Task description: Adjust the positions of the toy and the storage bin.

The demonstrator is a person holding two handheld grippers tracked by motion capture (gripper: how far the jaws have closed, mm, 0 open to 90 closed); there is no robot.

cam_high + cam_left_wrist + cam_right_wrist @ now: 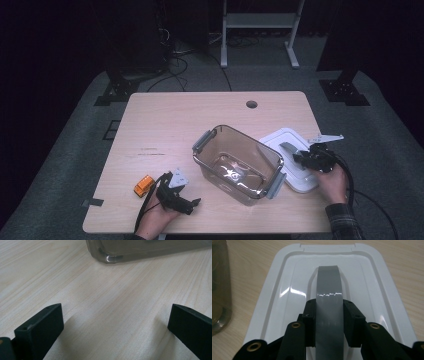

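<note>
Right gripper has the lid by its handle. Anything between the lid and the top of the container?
Nothing visible. The white lid lies on the table right beside the clear container, whose open top is unobstructed. The right gripper is shut on the grey handle. The left gripper rests open, low and clear of that path.

Your right tongs (329, 322) are clamped on the grey handle (328, 290) of the white lid (274, 297), one black jaw pressing each side of the strap. The handle arches up along the lid's centre line and runs away from you towards the far edge. The lid lies flat on the light wooden bench (247, 267), its raised rim and far tab (327, 247) plainly visible, with glare on the glossy inner panel. At the left edge you have the smoky translucent wall of a container (220, 290), standing just beside the lid.
</note>
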